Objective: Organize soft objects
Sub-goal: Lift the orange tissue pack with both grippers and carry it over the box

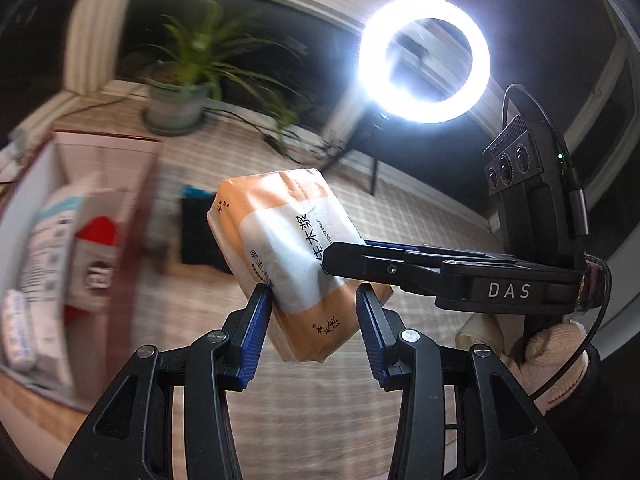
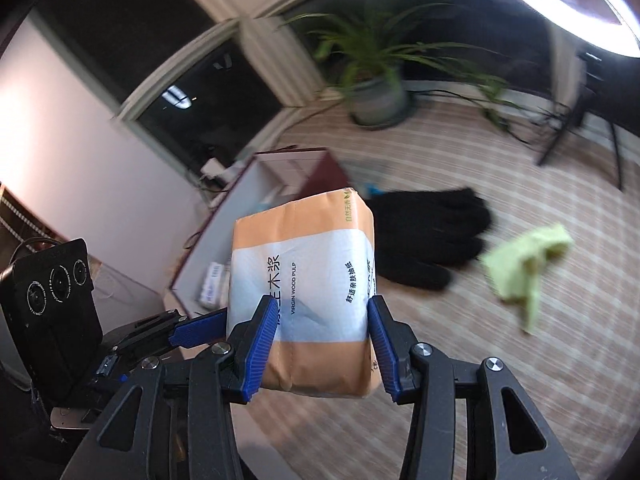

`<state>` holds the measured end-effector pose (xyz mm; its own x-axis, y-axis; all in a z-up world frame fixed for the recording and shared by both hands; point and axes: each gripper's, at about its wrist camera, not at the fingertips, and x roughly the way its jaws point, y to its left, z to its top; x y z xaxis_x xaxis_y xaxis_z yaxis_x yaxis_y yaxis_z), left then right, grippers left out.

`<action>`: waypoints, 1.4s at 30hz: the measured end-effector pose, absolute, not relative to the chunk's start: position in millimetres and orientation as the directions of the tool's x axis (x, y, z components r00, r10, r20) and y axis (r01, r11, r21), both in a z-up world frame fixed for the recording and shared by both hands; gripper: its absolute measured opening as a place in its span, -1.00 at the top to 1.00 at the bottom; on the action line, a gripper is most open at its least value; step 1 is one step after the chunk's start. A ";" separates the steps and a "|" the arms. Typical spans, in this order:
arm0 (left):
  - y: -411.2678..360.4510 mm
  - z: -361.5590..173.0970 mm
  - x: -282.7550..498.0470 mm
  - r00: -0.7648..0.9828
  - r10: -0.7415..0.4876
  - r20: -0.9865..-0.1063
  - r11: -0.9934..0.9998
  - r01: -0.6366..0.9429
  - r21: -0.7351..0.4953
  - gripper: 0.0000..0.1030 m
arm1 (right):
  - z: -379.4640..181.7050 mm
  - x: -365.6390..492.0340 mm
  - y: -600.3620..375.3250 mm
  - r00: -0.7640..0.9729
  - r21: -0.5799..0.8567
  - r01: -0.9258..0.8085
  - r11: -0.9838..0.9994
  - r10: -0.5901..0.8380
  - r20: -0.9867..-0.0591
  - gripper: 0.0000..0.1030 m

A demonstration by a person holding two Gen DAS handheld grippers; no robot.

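Observation:
An orange and white tissue pack point(image 1: 292, 256) point(image 2: 304, 300) is held in the air between both grippers. My right gripper point(image 2: 320, 320) is shut on its middle; in the left wrist view it point(image 1: 340, 260) comes in from the right. My left gripper point(image 1: 314, 304) has its jaws around the pack's lower end, touching at the left pad; a small gap shows at the right pad. An open red-walled box point(image 1: 132, 216) point(image 2: 256, 200) holding several soft packs sits to the left. Black gloves point(image 2: 428, 236) and a green cloth point(image 2: 528, 264) lie on the checked tablecloth.
A potted plant point(image 1: 180, 96) point(image 2: 376, 92) stands at the back by the window. A lit ring light point(image 1: 424, 60) on a tripod point(image 2: 580, 136) stands at the back right. A black item point(image 1: 200, 236) lies beyond the pack.

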<state>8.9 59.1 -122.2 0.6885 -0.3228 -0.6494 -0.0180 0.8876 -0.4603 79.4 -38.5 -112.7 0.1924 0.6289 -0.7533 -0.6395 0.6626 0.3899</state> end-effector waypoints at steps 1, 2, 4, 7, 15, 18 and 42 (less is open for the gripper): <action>68.8 -121.4 3.1 0.694 -0.311 -0.649 0.888 -0.031 -0.458 0.21 | -112.9 76.5 -25.2 0.184 0.388 -0.652 0.652 0.632 -0.752 0.17; 80.8 -120.3 -3.4 0.701 -0.296 -0.649 0.888 -0.049 -0.457 0.21 | -113.4 73.8 -12.7 0.178 0.385 -0.663 0.642 0.634 -0.752 0.17; 95.2 -121.1 -8.8 0.709 -0.273 -0.650 0.888 -0.075 -0.454 0.21 | -115.0 69.4 10.8 0.164 0.381 -0.682 0.624 0.638 -0.753 0.17; 122.9 -123.4 -19.5 0.718 -0.241 -0.653 0.887 -0.111 -0.449 0.21 | -118.4 64.7 42.0 0.138 0.379 -0.706 0.598 0.641 -0.755 0.17; 179.7 -134.7 -39.2 0.712 -0.190 -0.676 0.889 -0.167 -0.426 0.21 | -131.9 51.8 107.8 0.098 0.368 -0.738 0.566 0.630 -0.771 0.17; 193.9 -140.5 -40.1 0.705 -0.182 -0.685 0.889 -0.180 -0.421 0.21 | -138.2 50.7 125.3 0.092 0.364 -0.738 0.567 0.620 -0.779 0.17; 233.5 -169.2 -45.8 0.663 -0.190 -0.725 0.870 -0.228 -0.436 0.21 | -170.1 47.1 160.7 0.077 0.353 -0.720 0.598 0.574 -0.815 0.14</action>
<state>-45.8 233.5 -169.2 0.6625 -0.1896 -0.7246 -0.2282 0.8704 -0.4363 47.1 160.7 -170.1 0.0770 0.5744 -0.8149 -0.7196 0.5977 0.3533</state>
